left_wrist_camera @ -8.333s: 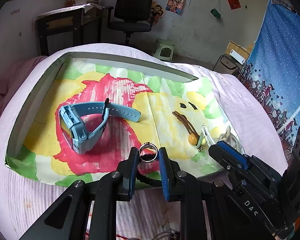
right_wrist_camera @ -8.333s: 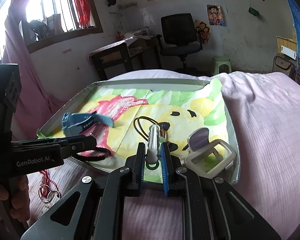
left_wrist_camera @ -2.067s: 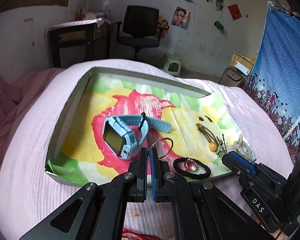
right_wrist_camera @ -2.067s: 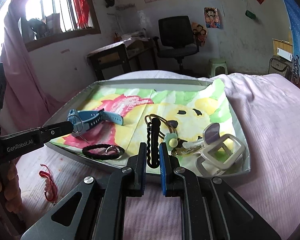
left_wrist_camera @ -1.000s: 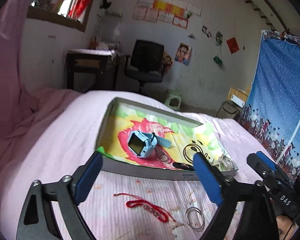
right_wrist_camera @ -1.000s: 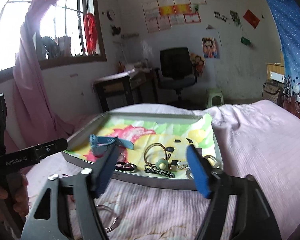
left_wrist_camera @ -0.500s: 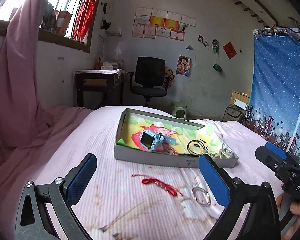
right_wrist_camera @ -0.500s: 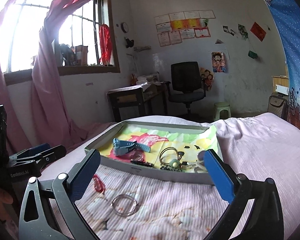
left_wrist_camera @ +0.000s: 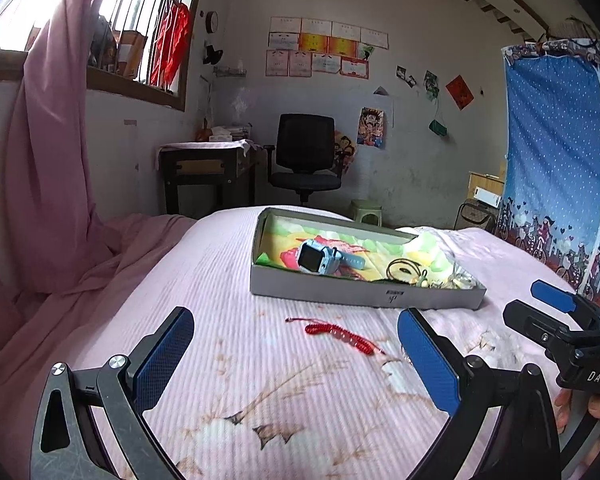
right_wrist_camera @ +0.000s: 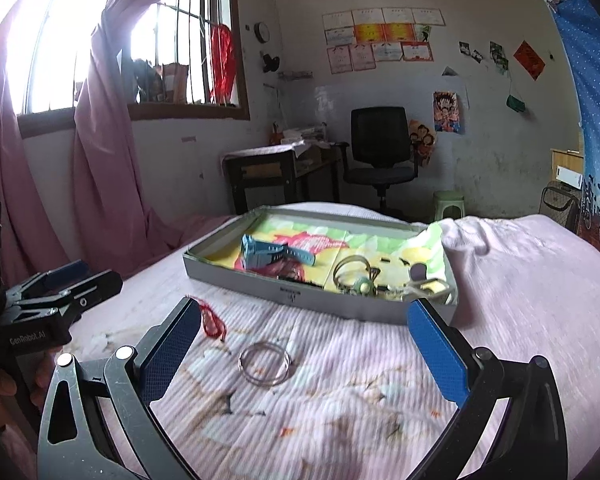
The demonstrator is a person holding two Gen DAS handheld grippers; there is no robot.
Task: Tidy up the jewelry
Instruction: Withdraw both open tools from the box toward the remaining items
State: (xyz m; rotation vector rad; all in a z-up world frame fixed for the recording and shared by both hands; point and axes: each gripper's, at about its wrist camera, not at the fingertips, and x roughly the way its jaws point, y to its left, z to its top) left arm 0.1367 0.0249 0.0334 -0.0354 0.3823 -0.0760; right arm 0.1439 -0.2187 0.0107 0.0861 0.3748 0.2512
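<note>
Left gripper [left_wrist_camera: 296, 354] jaws spread wide, empty, above the bed [left_wrist_camera: 204, 264] | red cord bracelet [left_wrist_camera: 342, 334] lies on the bedspread between them | right gripper [right_wrist_camera: 302, 350] jaws wide, empty; silver bangles [right_wrist_camera: 264, 363] between them | shallow box [right_wrist_camera: 320, 304] beyond holds blue watch [right_wrist_camera: 268, 256], hair ties [right_wrist_camera: 352, 270].

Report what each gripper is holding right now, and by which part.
Nothing is held. The left gripper and right gripper are both wide open above the bedspread; the red bracelet and silver bangles lie loose on it.
</note>
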